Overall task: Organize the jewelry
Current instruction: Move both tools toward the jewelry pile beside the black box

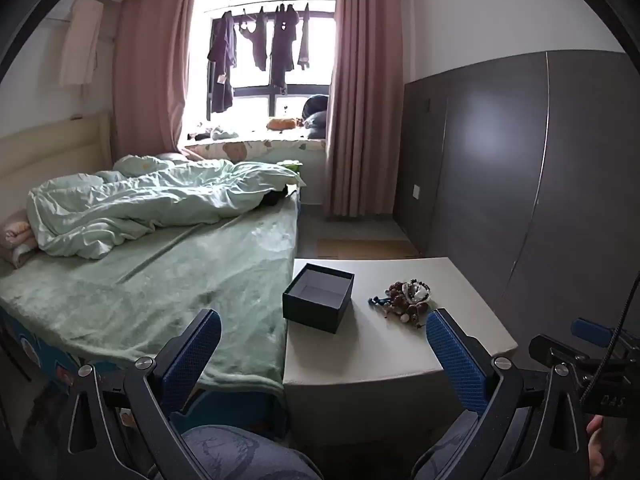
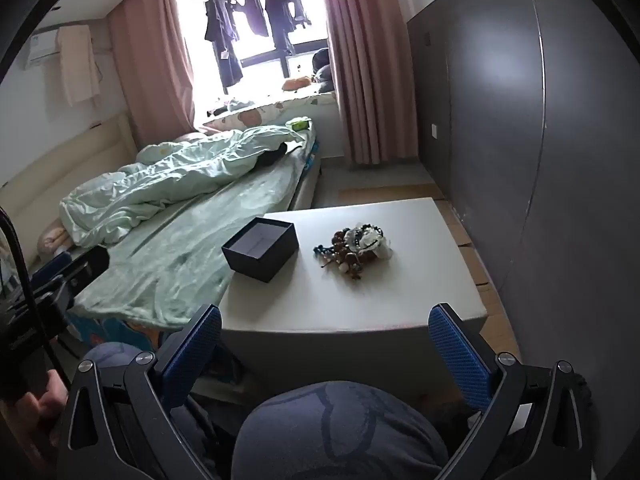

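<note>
1. On the white table, an open dark box sits just left of a tangled heap of beaded jewelry.
2. Left gripper and right gripper hang short of the table, jaws spread wide, empty.

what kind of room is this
A bedroom, most likely in a home: an unmade bed with a pale green duvet, pink curtains at a window hung with drying clothes, and a dark wardrobe wall.
</note>
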`<action>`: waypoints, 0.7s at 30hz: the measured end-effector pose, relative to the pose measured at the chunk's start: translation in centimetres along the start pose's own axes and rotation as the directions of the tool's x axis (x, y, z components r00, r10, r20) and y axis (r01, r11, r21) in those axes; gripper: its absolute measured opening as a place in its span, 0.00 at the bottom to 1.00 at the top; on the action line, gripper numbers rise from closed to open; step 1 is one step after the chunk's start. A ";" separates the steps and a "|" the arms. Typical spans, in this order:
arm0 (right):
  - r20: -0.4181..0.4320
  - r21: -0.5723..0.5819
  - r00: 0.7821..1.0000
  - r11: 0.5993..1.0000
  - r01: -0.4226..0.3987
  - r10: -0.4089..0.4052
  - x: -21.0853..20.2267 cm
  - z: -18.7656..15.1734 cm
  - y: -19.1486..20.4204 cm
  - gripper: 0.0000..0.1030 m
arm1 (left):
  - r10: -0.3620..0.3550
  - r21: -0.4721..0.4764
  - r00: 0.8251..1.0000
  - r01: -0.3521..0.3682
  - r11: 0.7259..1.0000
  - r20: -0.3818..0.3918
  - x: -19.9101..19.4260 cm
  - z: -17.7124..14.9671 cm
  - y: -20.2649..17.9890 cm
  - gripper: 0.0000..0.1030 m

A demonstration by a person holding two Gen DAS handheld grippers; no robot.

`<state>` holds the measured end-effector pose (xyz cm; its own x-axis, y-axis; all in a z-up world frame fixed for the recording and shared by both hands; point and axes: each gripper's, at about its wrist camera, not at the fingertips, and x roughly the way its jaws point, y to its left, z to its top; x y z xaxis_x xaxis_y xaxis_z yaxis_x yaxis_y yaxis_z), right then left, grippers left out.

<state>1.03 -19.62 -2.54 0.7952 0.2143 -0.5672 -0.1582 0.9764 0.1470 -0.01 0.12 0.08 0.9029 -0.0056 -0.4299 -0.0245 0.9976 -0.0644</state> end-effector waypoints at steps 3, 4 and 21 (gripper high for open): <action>0.001 -0.012 1.000 1.000 -0.005 0.005 -0.1 0.1 0.0 1.00 | -0.001 -0.007 1.000 0.001 1.000 0.008 0.0 0.2 0.2 0.99; 0.000 -0.019 1.000 1.000 -0.007 0.007 -0.1 0.1 0.1 1.00 | -0.001 -0.009 1.000 0.001 1.000 0.008 0.1 0.3 0.3 0.99; -0.008 -0.043 1.000 0.999 -0.004 0.003 0.5 -0.6 1.1 1.00 | -0.010 -0.006 1.000 0.010 1.000 -0.019 -0.8 -0.8 1.3 0.99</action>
<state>0.89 -18.40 -3.07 0.7901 0.2176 -0.5730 -0.1864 0.9759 0.1137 -1.10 1.35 -0.39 0.8947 -0.0174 -0.4463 -0.0176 0.9971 -0.0740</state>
